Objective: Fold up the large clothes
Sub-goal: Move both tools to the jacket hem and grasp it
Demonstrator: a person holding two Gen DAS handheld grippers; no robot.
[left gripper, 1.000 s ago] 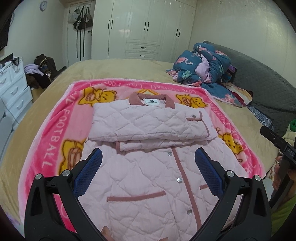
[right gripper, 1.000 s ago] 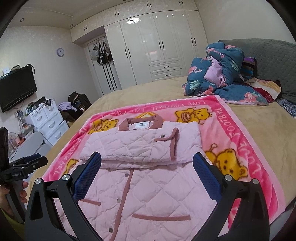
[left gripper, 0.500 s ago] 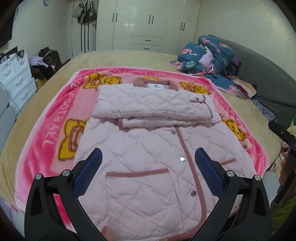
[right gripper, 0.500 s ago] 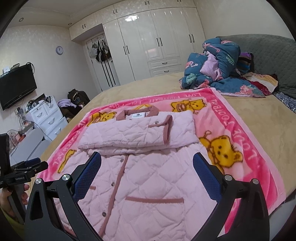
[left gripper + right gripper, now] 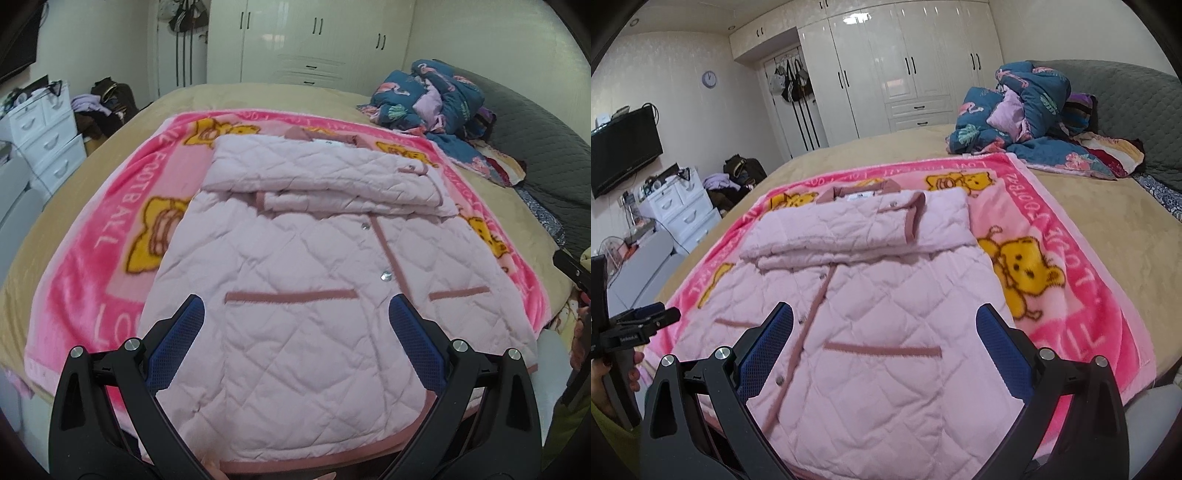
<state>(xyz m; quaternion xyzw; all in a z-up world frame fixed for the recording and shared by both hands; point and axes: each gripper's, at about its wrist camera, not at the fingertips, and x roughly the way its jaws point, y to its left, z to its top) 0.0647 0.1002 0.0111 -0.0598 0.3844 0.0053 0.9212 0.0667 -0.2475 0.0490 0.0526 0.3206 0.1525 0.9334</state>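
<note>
On the bed (image 5: 258, 96), both grippers (image 5: 295, 317) (image 5: 884, 317) gape empty above the pink jacket (image 5: 295, 295).

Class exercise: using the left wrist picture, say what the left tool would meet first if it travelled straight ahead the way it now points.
Most likely the pink quilted jacket. The left tool is open and empty, aimed over the jacket's lower front near the pocket trim. Depth is uncertain, so the exact contact spot is a guess.
</note>
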